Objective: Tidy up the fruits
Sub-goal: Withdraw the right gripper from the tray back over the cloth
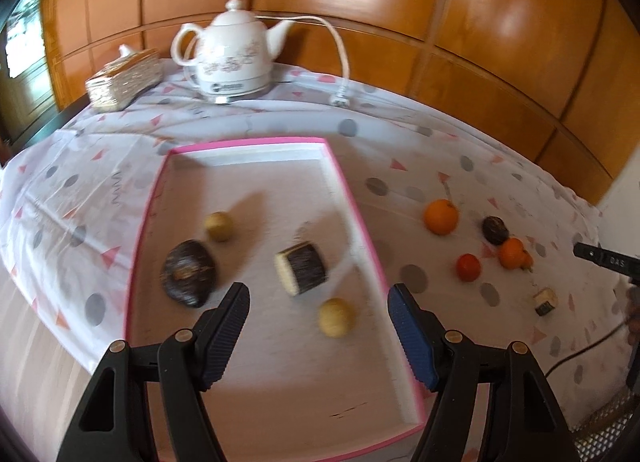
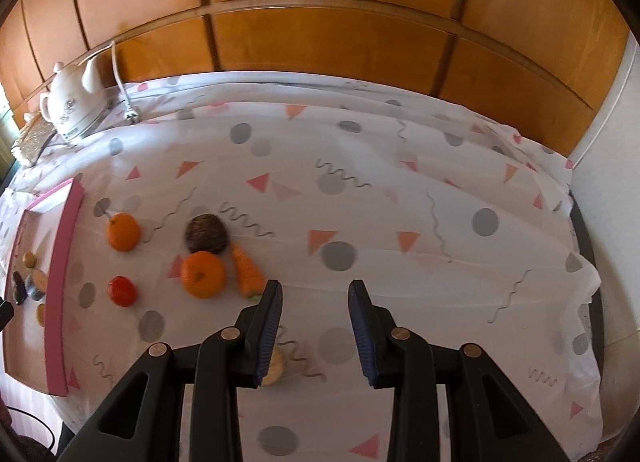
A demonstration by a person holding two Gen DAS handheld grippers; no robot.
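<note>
The left gripper (image 1: 319,308) hangs wide open and empty over the shallow pink-rimmed white tray (image 1: 352,197), which already holds four pieces. The right gripper (image 2: 315,304), jaws likewise parted and empty, hovers above the patterned tablecloth (image 2: 400,221). The loose fruit lies ahead and to its left: a large round orange (image 2: 203,274) touching a small orange carrot (image 2: 246,270), whose long axis runs away from the fingers, so the right hand is nearer

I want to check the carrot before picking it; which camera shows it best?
The right wrist view: the carrot lies whole and close, beside the bigger orange. In the left wrist view it is only a small orange tip, mostly hidden behind that orange.
</note>
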